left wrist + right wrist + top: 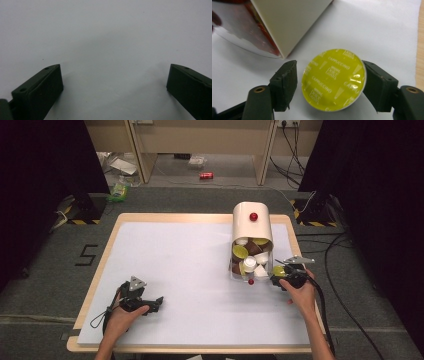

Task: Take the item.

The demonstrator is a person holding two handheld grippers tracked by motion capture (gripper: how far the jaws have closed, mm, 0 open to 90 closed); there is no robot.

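A right gripper (283, 272) is held at a yellow-lidded capsule (278, 270) just beside a clear bin (251, 243) of capsules under a cream lid, while a left gripper (156, 302) is rested well apart on the white sheet (190, 270).

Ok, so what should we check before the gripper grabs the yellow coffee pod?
1. Cappuccino capsule sits between the right gripper's jaws: ok.
2. Both pads press on it: not ok, there is a gap at one jaw.
3. Capsule lies flat on the white sheet, foil up: ok.
4. Capsule is apart from the capsule holder: ok.
5. Left gripper is open with nothing between its jaws: ok.
6. Room left in the holder for one more: cannot tell.
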